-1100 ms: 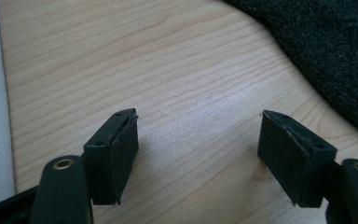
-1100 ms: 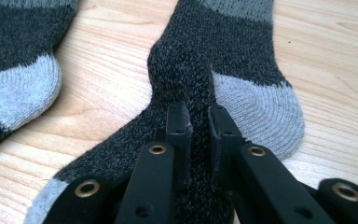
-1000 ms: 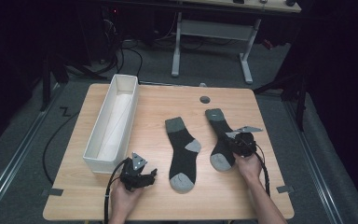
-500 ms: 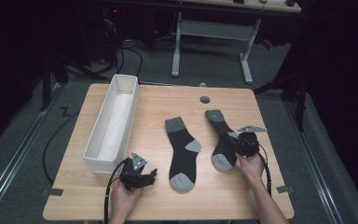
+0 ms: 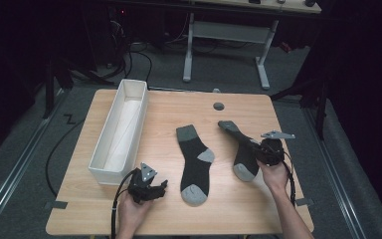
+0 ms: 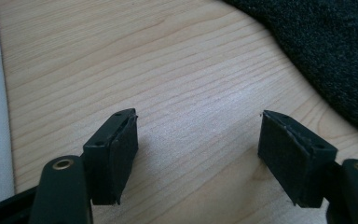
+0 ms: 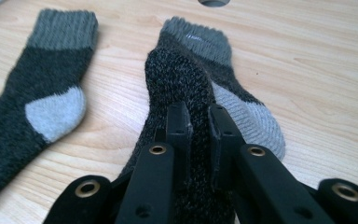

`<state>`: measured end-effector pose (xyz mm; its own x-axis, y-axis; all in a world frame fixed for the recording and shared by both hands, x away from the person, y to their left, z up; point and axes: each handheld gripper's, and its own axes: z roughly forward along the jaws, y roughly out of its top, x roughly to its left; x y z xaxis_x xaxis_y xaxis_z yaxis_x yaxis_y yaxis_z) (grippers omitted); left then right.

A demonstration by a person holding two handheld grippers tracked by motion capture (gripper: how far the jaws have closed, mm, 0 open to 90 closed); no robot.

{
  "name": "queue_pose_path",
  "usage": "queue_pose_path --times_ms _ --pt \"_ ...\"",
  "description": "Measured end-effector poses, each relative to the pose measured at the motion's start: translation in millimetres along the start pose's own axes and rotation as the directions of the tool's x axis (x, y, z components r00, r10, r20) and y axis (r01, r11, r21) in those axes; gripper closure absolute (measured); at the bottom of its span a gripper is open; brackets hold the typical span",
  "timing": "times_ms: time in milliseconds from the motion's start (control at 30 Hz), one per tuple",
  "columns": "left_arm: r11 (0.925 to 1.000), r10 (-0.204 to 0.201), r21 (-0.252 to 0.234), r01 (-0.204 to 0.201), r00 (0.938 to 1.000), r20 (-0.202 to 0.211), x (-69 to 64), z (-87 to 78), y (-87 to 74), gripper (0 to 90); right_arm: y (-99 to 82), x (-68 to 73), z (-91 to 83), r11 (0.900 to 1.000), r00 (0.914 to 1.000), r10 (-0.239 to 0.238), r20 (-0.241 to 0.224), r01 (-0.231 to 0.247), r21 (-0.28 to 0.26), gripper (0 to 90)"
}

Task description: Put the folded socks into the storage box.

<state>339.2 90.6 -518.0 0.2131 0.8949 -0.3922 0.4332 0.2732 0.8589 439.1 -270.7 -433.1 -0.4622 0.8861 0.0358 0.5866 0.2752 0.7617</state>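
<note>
Right now the right gripper's (image 7: 198, 121) fingers pinch the sock (image 7: 186, 79) — left gripper's (image 6: 198, 149) fingers apart.

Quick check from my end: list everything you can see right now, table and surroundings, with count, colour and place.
socks: 2, dark grey with light grey heel and toe; one flat mid-table, one right of it, its foot pinched and lifted by the right gripper
box: 1, white, long, open top, left side of the table
table: 1, light wood
round hole cover: 1, grey, far side of the table
desk frame: 1, white legs, on the floor behind the table
cables: several, black, on the floor far left
left gripper: 1, black, open, near edge by the box
right gripper: 1, black, shut on the right sock
hands: 2, left, right
</note>
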Motion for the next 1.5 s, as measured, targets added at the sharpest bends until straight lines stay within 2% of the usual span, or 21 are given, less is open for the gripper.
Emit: queue_pose_path --times_ms 233,467,733,1067,1500 --pt "1.0 0.0 0.0 0.0 1.0 0.0 0.0 0.0 0.0 28.9 11.1 1.4 -15.1 0.9994 0.9999 -0.005 -0.01 0.004 -0.033 81.1" --pt "1.0 0.001 0.0 -0.001 1.0 0.0 0.0 0.0 0.0 28.9 22.4 5.8 -24.6 0.9983 0.9991 0.004 -0.043 -0.006 -0.058 81.1" --pt "1.0 0.001 -0.001 -0.001 1.0 -0.001 -0.1 0.0 -0.1 28.9 38.4 16.3 -28.3 0.9987 0.9978 0.009 -0.066 -0.013 -0.049 81.1" --pt "1.0 0.0 0.0 0.0 1.0 -0.001 -0.2 0.0 -0.1 28.9 56.4 31.6 -26.7 0.9989 0.9971 0.004 -0.076 -0.008 -0.047 81.0" --pt "1.0 0.0 -0.001 0.0 1.0 -0.001 -0.2 0.0 -0.1 28.9 79.2 56.0 -8.9 0.9995 0.9969 -0.006 -0.079 0.003 -0.032 81.0"
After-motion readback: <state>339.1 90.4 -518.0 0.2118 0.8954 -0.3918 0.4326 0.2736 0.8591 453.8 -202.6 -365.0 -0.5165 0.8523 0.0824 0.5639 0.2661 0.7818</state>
